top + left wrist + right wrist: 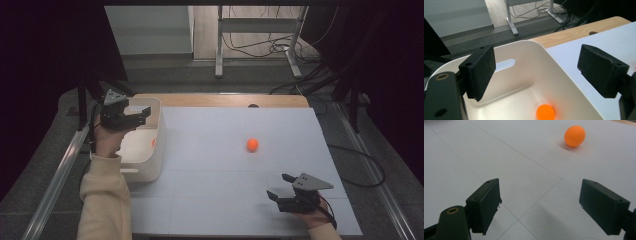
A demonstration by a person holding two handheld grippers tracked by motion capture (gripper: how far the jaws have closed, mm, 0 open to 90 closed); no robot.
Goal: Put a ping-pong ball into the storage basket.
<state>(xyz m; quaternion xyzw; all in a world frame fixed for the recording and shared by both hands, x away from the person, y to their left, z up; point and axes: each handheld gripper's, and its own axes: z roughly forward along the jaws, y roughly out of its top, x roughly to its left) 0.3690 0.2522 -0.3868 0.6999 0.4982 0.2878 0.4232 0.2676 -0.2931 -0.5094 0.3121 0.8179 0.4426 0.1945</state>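
A: What is held by the left tongs (146, 113)?
B: Nothing; they are spread wide above the white bin (159, 145), where one orange ball (545, 112) is seen, cut off by the frame edge.

A: And the right tongs (280, 186)?
B: Spread wide and empty over the table (210, 200). A second orange ball (252, 145) is seen well ahead.

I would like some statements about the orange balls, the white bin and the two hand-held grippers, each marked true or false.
1. An orange ball lies inside the white bin. True.
2. The left hand-held gripper grips a ball. False: its jaws are open over the bin with nothing between them.
3. A second orange ball lies on the white table. True.
4. The right hand-held gripper is shut. False: its jaws are open and empty.
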